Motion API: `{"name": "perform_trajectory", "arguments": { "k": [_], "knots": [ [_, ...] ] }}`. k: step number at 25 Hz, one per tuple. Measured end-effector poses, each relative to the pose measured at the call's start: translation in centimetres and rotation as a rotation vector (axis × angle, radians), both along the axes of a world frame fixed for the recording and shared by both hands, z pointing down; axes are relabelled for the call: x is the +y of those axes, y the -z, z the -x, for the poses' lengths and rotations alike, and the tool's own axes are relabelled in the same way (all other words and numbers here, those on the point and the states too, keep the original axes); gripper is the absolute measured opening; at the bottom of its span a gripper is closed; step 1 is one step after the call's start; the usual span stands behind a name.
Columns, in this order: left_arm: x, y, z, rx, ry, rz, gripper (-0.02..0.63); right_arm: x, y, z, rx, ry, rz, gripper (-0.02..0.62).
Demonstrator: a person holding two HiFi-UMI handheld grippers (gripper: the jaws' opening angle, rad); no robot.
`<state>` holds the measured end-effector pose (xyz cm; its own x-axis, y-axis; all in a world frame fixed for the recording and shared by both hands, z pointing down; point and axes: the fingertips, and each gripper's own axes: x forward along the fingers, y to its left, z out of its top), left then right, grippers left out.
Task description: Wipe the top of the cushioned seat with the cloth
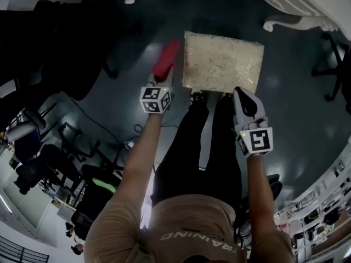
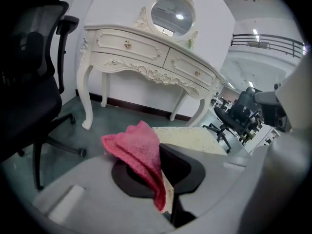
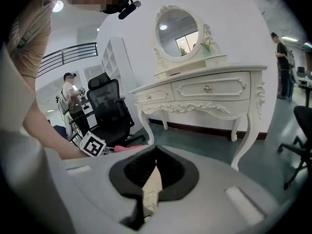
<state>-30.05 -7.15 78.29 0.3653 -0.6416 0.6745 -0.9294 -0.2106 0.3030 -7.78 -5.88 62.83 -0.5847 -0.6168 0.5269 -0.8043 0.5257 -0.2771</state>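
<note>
The cushioned seat (image 1: 222, 63) is a cream, patterned square on the dark floor just ahead of my feet. My left gripper (image 1: 160, 81) hangs beside the seat's left edge, shut on a pink cloth (image 1: 166, 58) that sticks out forward. In the left gripper view the cloth (image 2: 139, 150) drapes over the jaws of the left gripper (image 2: 158, 152), with the seat (image 2: 195, 138) behind and to the right. My right gripper (image 1: 244, 100) hovers at the seat's near right corner, jaws together and holding nothing. A sliver of the seat (image 3: 152, 186) shows below the right gripper (image 3: 156, 152).
A white carved dressing table (image 2: 146, 48) with an oval mirror (image 2: 173, 14) stands beyond the seat; its legs (image 1: 290, 21) show at the top. A black office chair (image 2: 24, 91) is on the left, another chair (image 1: 334, 70) on the right. My legs (image 1: 203, 136) stand behind the seat.
</note>
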Motion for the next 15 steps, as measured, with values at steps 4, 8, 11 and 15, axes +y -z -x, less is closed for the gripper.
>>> {"name": "perform_trajectory", "arguments": {
  "k": [4,8,11,15],
  "knots": [
    [0.0,-2.1,-0.8,-0.001,0.007,0.012,0.038,0.0,-1.7,0.8,0.013,-0.014,0.035,0.002],
    [0.1,-3.8,-1.6,0.007,0.003,0.025,0.038,0.0,-2.9,2.0,0.017,-0.008,0.035,0.002],
    [0.3,-4.8,-2.8,0.014,0.005,0.029,0.038,-0.1,-3.4,2.3,0.006,-0.006,0.035,0.002],
    [0.1,-5.0,-4.4,0.010,-0.006,0.029,0.038,-0.1,-4.3,2.6,0.005,0.001,0.047,0.002]
  ]
}}
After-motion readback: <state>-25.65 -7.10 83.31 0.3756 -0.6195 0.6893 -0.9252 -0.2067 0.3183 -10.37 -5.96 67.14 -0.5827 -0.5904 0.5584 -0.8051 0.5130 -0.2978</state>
